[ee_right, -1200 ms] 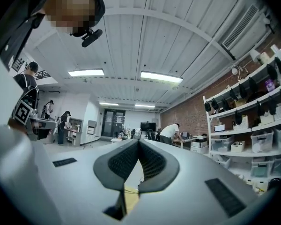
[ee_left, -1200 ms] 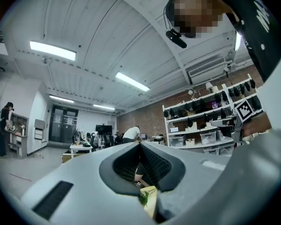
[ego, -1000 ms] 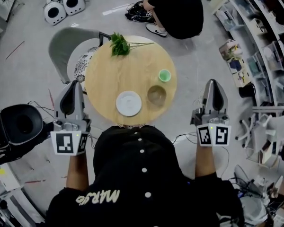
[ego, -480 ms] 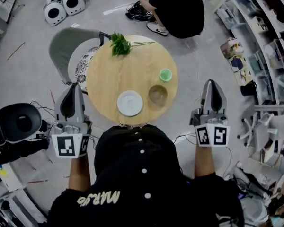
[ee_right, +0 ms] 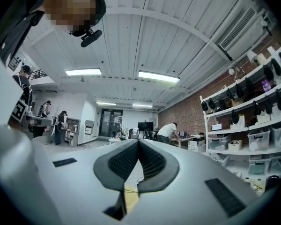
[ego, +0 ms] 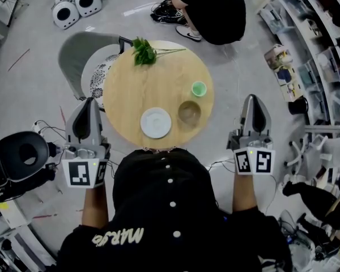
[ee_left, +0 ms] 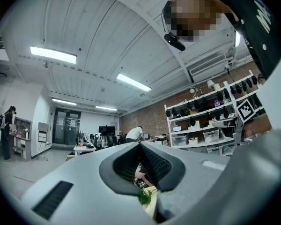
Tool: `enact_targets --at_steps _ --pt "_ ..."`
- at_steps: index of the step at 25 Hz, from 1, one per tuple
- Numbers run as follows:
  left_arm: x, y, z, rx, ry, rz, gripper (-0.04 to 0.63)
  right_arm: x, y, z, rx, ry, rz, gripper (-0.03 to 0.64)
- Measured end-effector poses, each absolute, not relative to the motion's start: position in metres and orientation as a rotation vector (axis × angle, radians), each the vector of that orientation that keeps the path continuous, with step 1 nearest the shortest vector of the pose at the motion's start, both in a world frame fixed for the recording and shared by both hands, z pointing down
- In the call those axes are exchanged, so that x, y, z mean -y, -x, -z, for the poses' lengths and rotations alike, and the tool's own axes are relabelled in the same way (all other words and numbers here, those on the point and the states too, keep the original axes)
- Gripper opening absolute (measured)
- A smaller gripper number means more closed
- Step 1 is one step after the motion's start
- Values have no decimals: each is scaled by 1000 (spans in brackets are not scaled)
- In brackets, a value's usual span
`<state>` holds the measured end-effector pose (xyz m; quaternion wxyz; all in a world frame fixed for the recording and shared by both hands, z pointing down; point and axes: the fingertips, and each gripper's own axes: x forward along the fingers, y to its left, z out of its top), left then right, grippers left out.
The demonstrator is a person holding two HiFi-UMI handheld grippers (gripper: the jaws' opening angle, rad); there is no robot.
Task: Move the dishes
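Observation:
On the round wooden table (ego: 158,84) a white plate (ego: 156,123) lies near the front edge. A brownish glass bowl (ego: 188,113) sits to its right, and a small green cup (ego: 199,88) stands behind the bowl. My left gripper (ego: 90,103) hovers off the table's left side, jaws shut and empty. My right gripper (ego: 254,101) is held off the table's right side, also shut on nothing. In the left gripper view the shut gripper (ee_left: 140,144) points level into the room; so does the shut gripper (ee_right: 138,141) in the right gripper view.
A green leafy sprig (ego: 143,52) lies at the table's far edge. A grey chair (ego: 85,58) stands at the table's back left. A person in black (ego: 212,10) crouches beyond the table. Shelving (ego: 311,44) lines the right side; a black stool (ego: 22,149) stands at the left.
Both grippers stay where they were, shut. The black stool at the left has shifted slightly, and the crouching person beyond the table has moved a little.

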<state>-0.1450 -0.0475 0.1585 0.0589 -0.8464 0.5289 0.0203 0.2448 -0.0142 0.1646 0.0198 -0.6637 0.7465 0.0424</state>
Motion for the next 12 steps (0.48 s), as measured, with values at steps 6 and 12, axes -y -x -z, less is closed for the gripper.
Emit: enact_targets --at_steps 6,12 --pt "50 147 -163 -1607 2564 -47 3 22 -240 -167 -2331 2044 -125 -3" --pt "46 147 -161 -1630 2574 -53 3 19 -239 -165 -2336 2039 -121 -3"
